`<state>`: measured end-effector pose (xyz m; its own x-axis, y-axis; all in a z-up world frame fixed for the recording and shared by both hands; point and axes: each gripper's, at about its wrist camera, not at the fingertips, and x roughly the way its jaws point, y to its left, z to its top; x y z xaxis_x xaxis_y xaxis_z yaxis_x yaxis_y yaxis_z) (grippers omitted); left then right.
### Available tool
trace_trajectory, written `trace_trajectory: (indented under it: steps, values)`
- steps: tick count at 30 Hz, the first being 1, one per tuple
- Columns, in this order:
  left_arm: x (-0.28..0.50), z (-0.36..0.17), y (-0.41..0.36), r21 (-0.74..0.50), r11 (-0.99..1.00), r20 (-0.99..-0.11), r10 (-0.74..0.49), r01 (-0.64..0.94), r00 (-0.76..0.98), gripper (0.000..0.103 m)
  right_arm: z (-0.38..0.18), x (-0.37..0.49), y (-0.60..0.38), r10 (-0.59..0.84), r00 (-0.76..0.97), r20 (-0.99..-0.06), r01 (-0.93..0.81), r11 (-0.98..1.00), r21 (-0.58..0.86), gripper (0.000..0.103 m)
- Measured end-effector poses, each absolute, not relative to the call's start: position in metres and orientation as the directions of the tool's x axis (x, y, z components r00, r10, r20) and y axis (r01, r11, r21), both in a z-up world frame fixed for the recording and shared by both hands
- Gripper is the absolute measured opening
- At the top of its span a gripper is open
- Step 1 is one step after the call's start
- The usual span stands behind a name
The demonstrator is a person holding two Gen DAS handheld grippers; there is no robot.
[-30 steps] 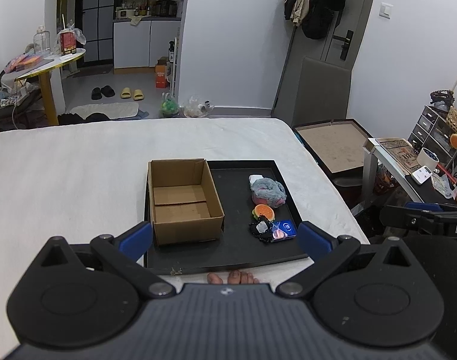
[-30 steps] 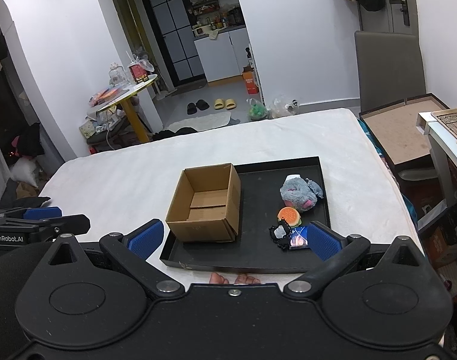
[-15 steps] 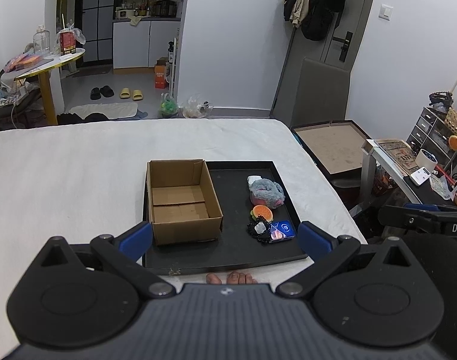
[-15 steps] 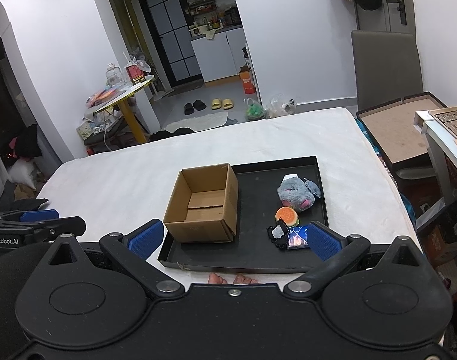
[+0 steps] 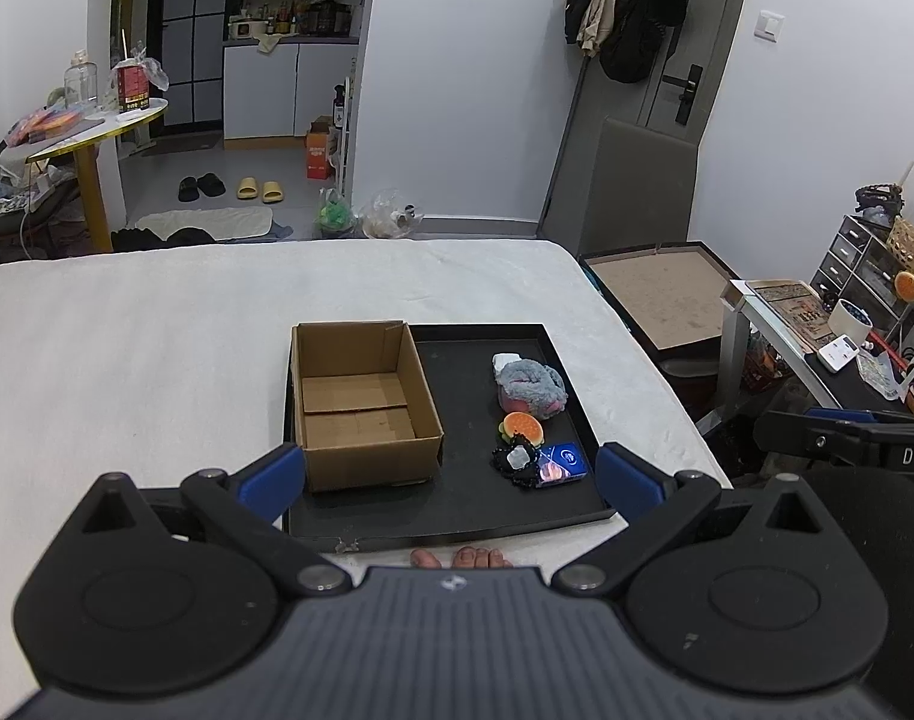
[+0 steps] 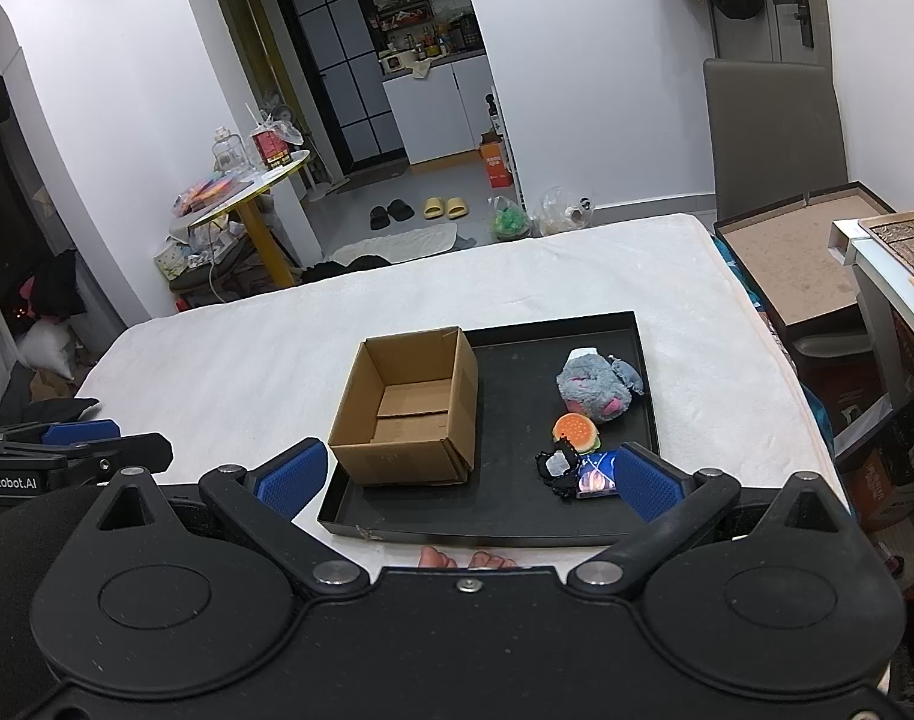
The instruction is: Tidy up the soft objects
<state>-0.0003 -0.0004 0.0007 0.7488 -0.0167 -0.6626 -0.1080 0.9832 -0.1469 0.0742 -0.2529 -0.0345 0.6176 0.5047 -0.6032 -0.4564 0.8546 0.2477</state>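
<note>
I hold my left gripper (image 5: pixel 450 474) above the near edge of the white-covered bed (image 5: pixel 126 360), its blue-padded fingers (image 5: pixel 273 477) spread wide with nothing between them. My right gripper (image 6: pixel 466 477) hangs beside it, its fingers (image 6: pixel 646 480) equally wide apart and empty. Neither touches anything.

On the bed in front of me lies a flat black rectangular tray (image 5: pixel 457 504), reaching close to the bed's near edge. An open brown cardboard box (image 5: pixel 360 402) stands along the tray's left edge, flaps folded down inside, nothing in it.

The soft things lie along the tray's right edge. Farthest from me is a grey and pink plush toy (image 5: pixel 532 387) with a small white piece at its far end. Just nearer sits a small orange burger-shaped plush (image 5: pixel 521 426), close to the grey toy. Nearest the tray's near right corner lies a small black beaded item with a pale centre (image 5: pixel 517 459), touching a flat blue packet (image 5: pixel 562 463) on its right. From the right wrist view the blue packet (image 6: pixel 595 474) lies right behind my right finger pad, partly hidden by it.

Below the tray's near edge, bare toes (image 5: pixel 463 558) show past the bed. An open dark flat box with a brown lining (image 5: pixel 661 300) sits off the bed's right side.
</note>
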Motion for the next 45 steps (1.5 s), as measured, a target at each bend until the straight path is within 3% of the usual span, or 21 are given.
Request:
trace_trajectory:
  steps: [14,29,33,45]
  values:
    - [0.006,-0.005,0.003,-0.149,0.985,-0.659,-0.030,-0.091,0.752,0.102,-0.036,0.077,-0.250,0.530,0.608,-0.592,-0.476,0.839,0.263,0.103]
    - [0.033,-0.040,0.038,-0.179,0.969,-0.704,-0.006,-0.170,0.710,0.102,-0.067,0.111,-0.248,0.508,0.569,-0.647,-0.451,0.850,0.272,0.103]
    - [0.042,-0.047,0.040,-0.119,0.974,-0.706,0.053,-0.192,0.706,0.102,-0.073,0.115,-0.248,0.476,0.598,-0.644,-0.441,0.867,0.231,0.103]
    - [0.074,-0.088,0.060,-0.157,0.959,-0.758,0.037,-0.237,0.651,0.102,-0.109,0.143,-0.244,0.451,0.556,-0.698,-0.420,0.877,0.232,0.103]
